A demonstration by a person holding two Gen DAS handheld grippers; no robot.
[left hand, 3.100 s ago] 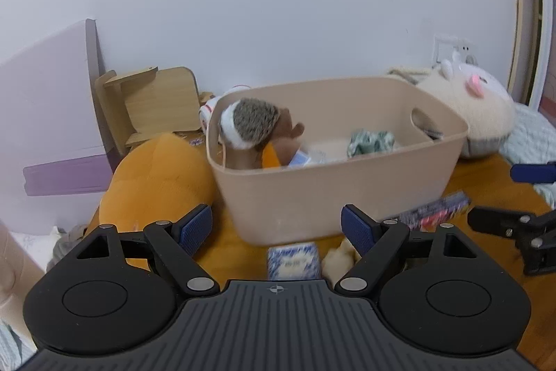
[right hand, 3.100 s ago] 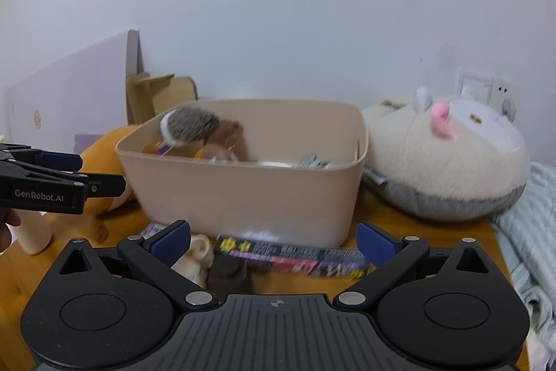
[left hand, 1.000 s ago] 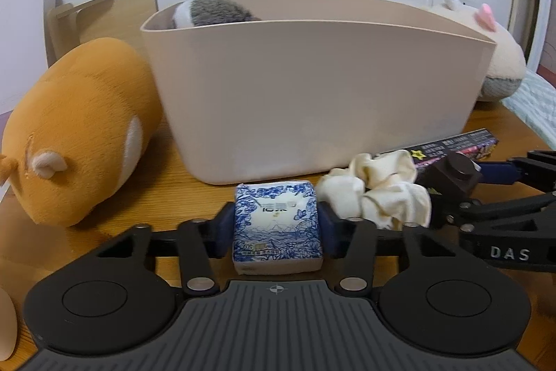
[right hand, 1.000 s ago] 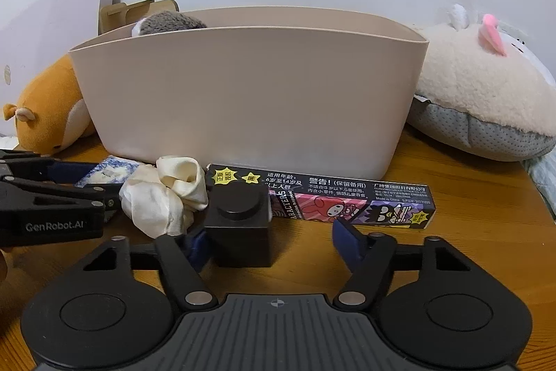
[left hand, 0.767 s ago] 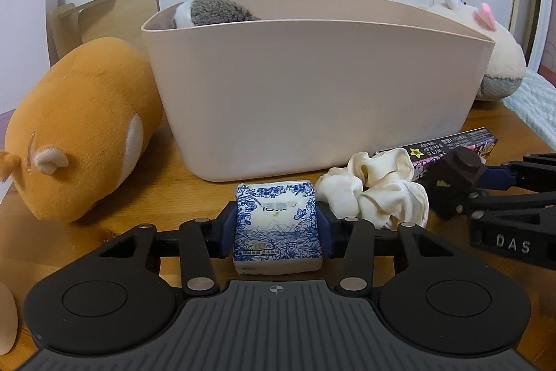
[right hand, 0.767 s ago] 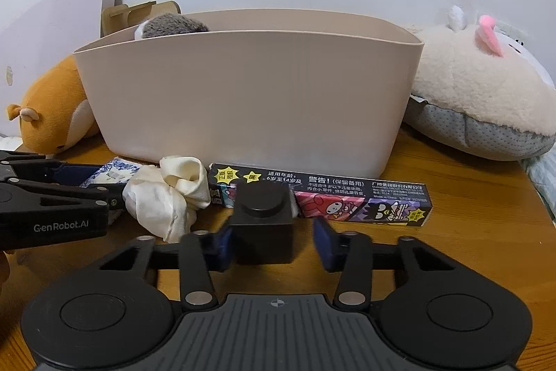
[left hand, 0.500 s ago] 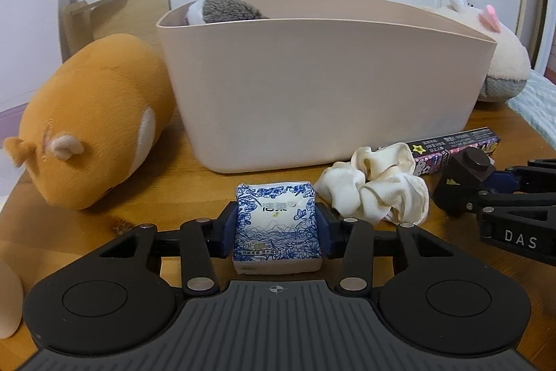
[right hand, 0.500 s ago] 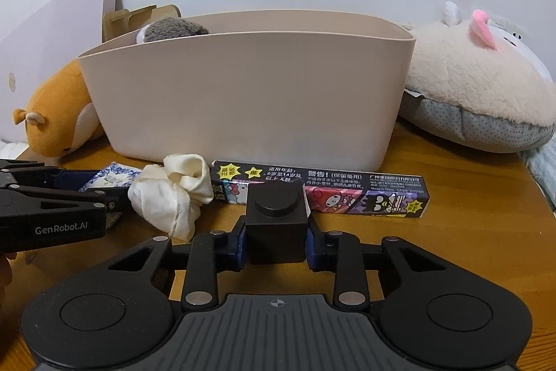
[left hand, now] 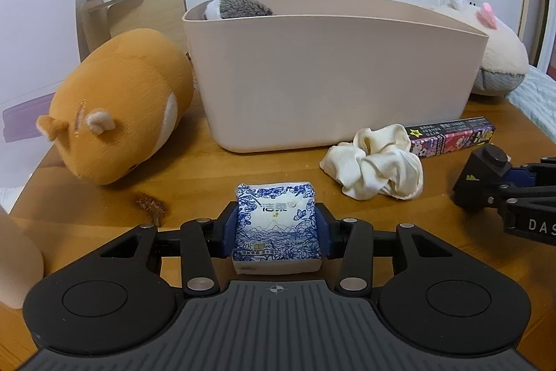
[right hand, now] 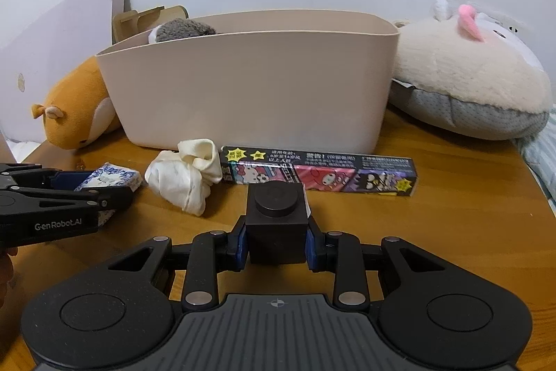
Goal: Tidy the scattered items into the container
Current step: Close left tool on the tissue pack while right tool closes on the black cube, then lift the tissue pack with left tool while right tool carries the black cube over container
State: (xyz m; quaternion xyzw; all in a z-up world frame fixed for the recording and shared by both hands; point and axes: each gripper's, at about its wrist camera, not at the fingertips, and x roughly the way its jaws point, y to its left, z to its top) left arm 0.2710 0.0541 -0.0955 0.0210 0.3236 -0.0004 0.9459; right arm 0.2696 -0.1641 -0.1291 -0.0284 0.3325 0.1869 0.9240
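Observation:
My left gripper (left hand: 276, 226) is shut on a blue-and-white tissue pack (left hand: 277, 228), held just over the wooden table (left hand: 194, 183). My right gripper (right hand: 277, 237) is shut on a black block (right hand: 277, 225) with a round stud on top. Both sit in front of the beige plastic basket (left hand: 330, 75), which holds a grey-and-white plush (left hand: 239, 6). A cream scrunchie (left hand: 377, 167) and a long cartoon-printed box (right hand: 319, 172) lie on the table against the basket's front. In the right wrist view the left gripper (right hand: 104, 186) shows at the left edge with the tissue pack (right hand: 111, 176).
An orange hamster plush (left hand: 121, 106) lies left of the basket, with a wooden stand (left hand: 139, 13) behind it. A large cream-and-grey plush (right hand: 469, 75) rests to the basket's right. A striped cloth (left hand: 538, 99) lies past the table's right edge. The wall stands close behind.
My right gripper has closed on the black block, which was loose between open fingers a second ago. Both grippers have drawn back from the basket, each carrying its item.

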